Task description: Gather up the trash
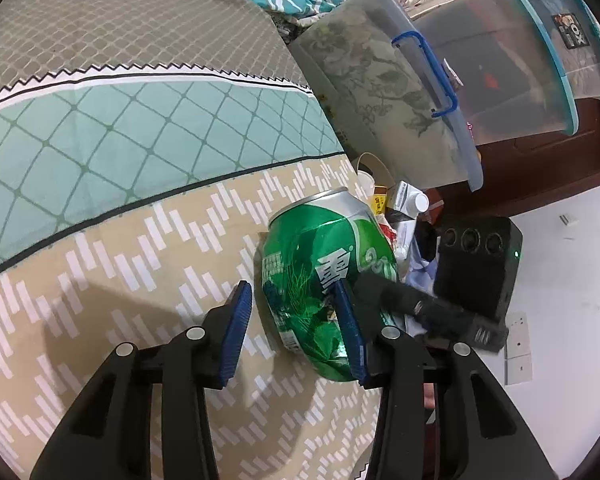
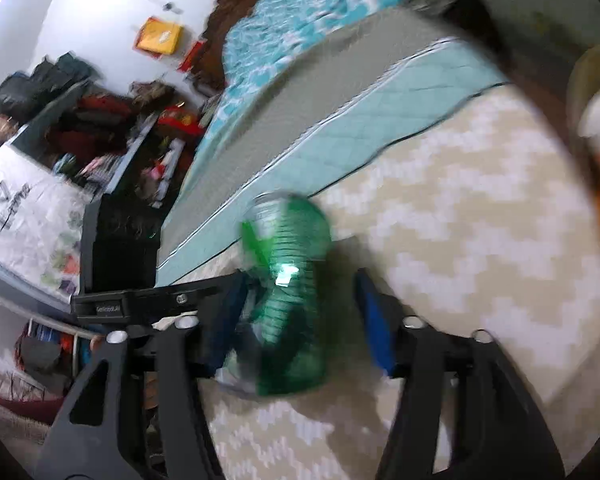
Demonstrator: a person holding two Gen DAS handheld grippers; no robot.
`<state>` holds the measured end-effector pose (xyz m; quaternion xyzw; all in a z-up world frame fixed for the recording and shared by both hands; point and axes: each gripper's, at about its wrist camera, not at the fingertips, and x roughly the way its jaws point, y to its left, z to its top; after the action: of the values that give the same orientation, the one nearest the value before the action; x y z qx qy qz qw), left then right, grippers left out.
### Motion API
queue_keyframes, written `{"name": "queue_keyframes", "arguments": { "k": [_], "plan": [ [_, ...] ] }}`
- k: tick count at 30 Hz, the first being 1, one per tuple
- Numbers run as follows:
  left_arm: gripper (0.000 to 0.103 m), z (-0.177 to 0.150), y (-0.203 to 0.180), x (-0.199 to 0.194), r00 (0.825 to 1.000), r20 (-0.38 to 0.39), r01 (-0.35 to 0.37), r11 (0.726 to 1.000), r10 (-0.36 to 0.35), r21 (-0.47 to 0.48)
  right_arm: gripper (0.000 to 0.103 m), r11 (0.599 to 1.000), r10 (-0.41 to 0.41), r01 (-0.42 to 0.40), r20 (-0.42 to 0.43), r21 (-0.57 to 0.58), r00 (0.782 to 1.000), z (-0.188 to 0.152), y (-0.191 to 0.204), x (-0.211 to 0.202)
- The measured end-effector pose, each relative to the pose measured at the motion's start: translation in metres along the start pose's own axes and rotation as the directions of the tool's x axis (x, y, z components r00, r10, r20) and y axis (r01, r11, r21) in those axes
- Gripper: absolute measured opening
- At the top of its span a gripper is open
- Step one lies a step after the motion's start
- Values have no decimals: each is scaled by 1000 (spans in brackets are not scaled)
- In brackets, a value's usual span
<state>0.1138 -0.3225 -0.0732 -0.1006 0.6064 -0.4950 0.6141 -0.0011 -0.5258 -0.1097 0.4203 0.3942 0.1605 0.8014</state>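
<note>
Patterned bedspread [image 1: 140, 240]; two lidded plastic storage bins [image 1: 380, 92] beside bed.

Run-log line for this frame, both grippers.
task: collect trash | left gripper: open, green can between jaws | right gripper: open, green can between jaws, view blurred | can state: crushed

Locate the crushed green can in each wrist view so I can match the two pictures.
Left wrist view: the crushed green can sits low and centre-right, between the left gripper fingers, on the beige patterned bedspread.
Right wrist view: the same can, blurred, is low and centre, between the right gripper fingers.
Shared landmark: the teal quilted band crossing the bed behind the can.
</note>
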Motion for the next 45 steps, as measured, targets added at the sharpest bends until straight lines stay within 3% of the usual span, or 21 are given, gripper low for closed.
{"name": "queue_keyframes", "arguments": {
  "k": [5,7,9,11,14,17,21,23,25,27,28,29,31,34,37,38,39,41,44,45],
  "plan": [
    [37,9,-24,12,1000,-22,13,998,-12,56,35,997,-73,77,109,-31,991,-4,9,-32],
    [38,14,-48,22,999,-38,27,994,-23,102,35,994,-101,108,187,-26,977,-8,10,-61],
    [50,16,-72,30,998,-50,43,988,-36,148,35,994,-104,109,267,-5,958,-18,9,-94],
    [68,16,-94,35,998,-46,53,981,-45,188,35,991,-132,128,359,37,924,-29,3,-130],
    [69,13,-117,44,995,-66,92,969,-79,230,35,975,-218,166,495,147,841,-47,-18,-182],
    [69,9,-121,52,993,-89,101,968,-82,231,35,952,-301,219,536,213,789,-50,-38,-206],
    [69,4,-110,57,993,-104,75,975,-54,209,35,931,-363,333,500,153,786,-35,-39,-199],
    [69,2,-101,55,993,-105,63,980,-44,187,34,892,-423,446,478,70,770,-26,-30,-193],
    [69,1,-90,52,994,-103,54,985,-37,163,34,813,-496,580,459,-52,737,-17,-11,-180],
    [69,0,-79,49,994,-101,48,989,-33,143,34,708,-575,692,454,-141,681,-11,2,-169],
    [69,-1,-74,47,994,-100,45,990,-32,131,34,616,-635,765,456,-188,623,-7,7,-160],
    [69,0,-69,47,994,-100,45,992,-33,121,34,546,-670,805,458,-230,585,-4,9,-154],
    [69,-1,-61,47,994,-101,47,994,-38,94,34,466,-698,831,452,-303,556,1,5,-146],
    [69,-2,-52,47,994,-103,52,996,-45,72,25,399,-749,840,398,-367,530,2,-18,-126],
    [69,-4,-49,48,993,-111,55,996,-47,70,23,445,-763,818,323,-366,560,-2,-48,-109],
    [69,-5,-49,47,992,-115,52,996,-44,74,23,494,-747,808,318,-321,584,-1,-56,-114],
    [69,-5,-48,48,992,-117,49,996,-40,76,23,545,-729,790,307,-280,612,3,-62,-121],
    [69,-5,-48,50,992,-119,49,996,-40,76,22,671,-671,722,275,-167,688,12,-80,-140],
    [69,-5,-51,54,990,-130,58,995,-48,77,22,808,-562,588,247,-42,790,14,-103,-159],
    [69,-6,-52,56,990,-133,60,995,-49,79,22,819,-553,574,249,-15,795,13,-105,-159]
  ]
}}
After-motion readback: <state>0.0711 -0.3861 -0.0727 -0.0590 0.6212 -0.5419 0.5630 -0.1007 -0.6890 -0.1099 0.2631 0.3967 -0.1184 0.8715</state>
